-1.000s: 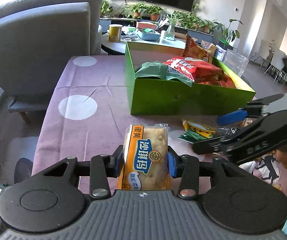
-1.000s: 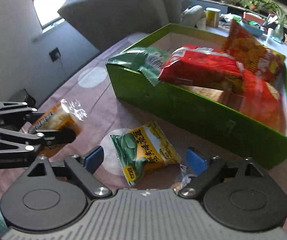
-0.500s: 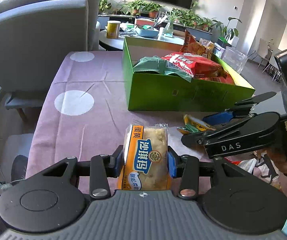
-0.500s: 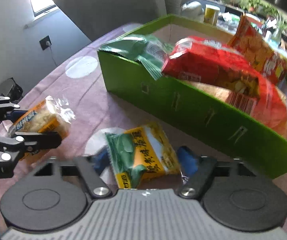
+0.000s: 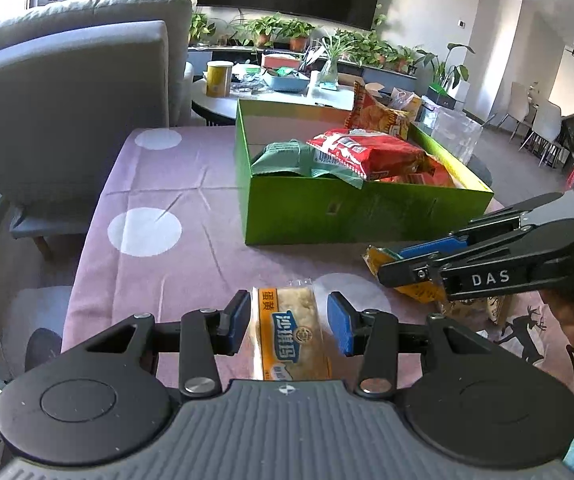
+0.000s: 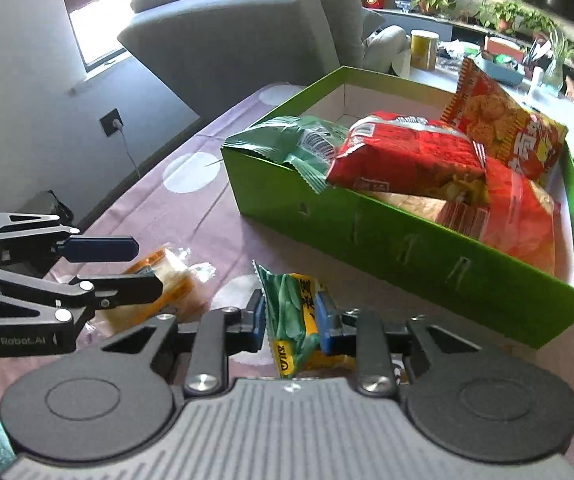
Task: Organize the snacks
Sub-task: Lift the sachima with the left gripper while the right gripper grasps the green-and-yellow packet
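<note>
Green cardboard box (image 6: 371, 236), already stacked with red and green snack bags, is seen standing on the purple dotted surface (image 5: 167, 184), and the picking-up step is judged to be in hand for two loose packets near its front wall. The yellow-and-green packet (image 6: 293, 316) is pinched between the blue pads of the right tongs (image 6: 290, 322), which are clenched on it so that its foil is crumpled; in the left wrist view its end is seen sticking out from those tongs, just in front of the box. The orange pastry packet (image 5: 291, 332) is grasped by the left tongs (image 5: 287, 324), its edges pressed by both pads; whether it is lifted clear of the surface cannot be told.

With both packets secured, the next move is judged to be a carry up and over the front wall, followed by a release inside. Free room is seen mainly at the far left of the box, behind the green bag (image 6: 299, 140), so one packet is best placed there. The two tongs are close together, so they would best be moved one at a time.
</note>
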A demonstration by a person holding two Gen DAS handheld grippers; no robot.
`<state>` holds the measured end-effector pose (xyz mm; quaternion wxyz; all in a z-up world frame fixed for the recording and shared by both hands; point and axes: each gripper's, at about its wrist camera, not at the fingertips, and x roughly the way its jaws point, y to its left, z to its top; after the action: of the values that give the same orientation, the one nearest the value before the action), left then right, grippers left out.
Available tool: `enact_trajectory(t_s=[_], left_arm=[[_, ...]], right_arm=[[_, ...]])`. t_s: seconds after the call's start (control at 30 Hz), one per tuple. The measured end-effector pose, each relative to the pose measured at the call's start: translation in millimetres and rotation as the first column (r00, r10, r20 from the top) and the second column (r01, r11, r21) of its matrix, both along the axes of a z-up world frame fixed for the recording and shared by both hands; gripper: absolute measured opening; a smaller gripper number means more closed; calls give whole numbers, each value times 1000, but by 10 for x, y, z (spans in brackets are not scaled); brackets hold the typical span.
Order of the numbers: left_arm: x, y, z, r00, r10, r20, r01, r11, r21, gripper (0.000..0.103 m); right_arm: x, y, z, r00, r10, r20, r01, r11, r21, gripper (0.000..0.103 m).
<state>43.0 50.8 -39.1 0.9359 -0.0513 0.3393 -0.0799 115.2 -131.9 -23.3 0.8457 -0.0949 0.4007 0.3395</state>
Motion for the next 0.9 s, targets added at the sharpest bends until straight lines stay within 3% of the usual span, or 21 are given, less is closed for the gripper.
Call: enact_trajectory(t_s=[0.13, 0.27, 0.33, 0.4, 0.57, 0.67, 0.8, 0.9], left_arm=[[29, -4, -57, 999, 4, -34, -4, 1000, 11, 41], [66, -36, -142, 997, -9, -70, 10, 1000, 16, 52], [80, -62, -184, 997, -18, -81, 20, 1000, 22, 53], [94, -66, -226, 996, -19, -92, 21, 1000, 22, 53], [117, -56, -304, 995, -16, -96, 18, 1000, 20, 51], [123, -54, -311, 996, -21, -85, 23, 1000, 16, 41], [101, -30, -306, 998, 1, -70, 1, 1000, 21, 40], [81, 34, -287, 998, 40, -57, -38, 999, 33, 40]], right_arm=[[74, -63, -27, 997, -51, -49, 52, 998, 19, 66], [64, -48, -45, 996, -40, -81, 43, 999, 26, 70], [59, -12, -54, 997, -32, -71, 33, 999, 5, 81], [53, 40, -75, 998, -24, -66, 23, 1000, -11, 85], [2, 84, -92, 998, 33, -57, -36, 998, -53, 87], [-13, 28, -61, 997, 31, -74, -35, 998, -50, 87], [-35, -78, -12, 979, 60, -194, -53, 998, 44, 87], [-36, -69, -43, 962, 35, -270, -20, 998, 57, 87]])
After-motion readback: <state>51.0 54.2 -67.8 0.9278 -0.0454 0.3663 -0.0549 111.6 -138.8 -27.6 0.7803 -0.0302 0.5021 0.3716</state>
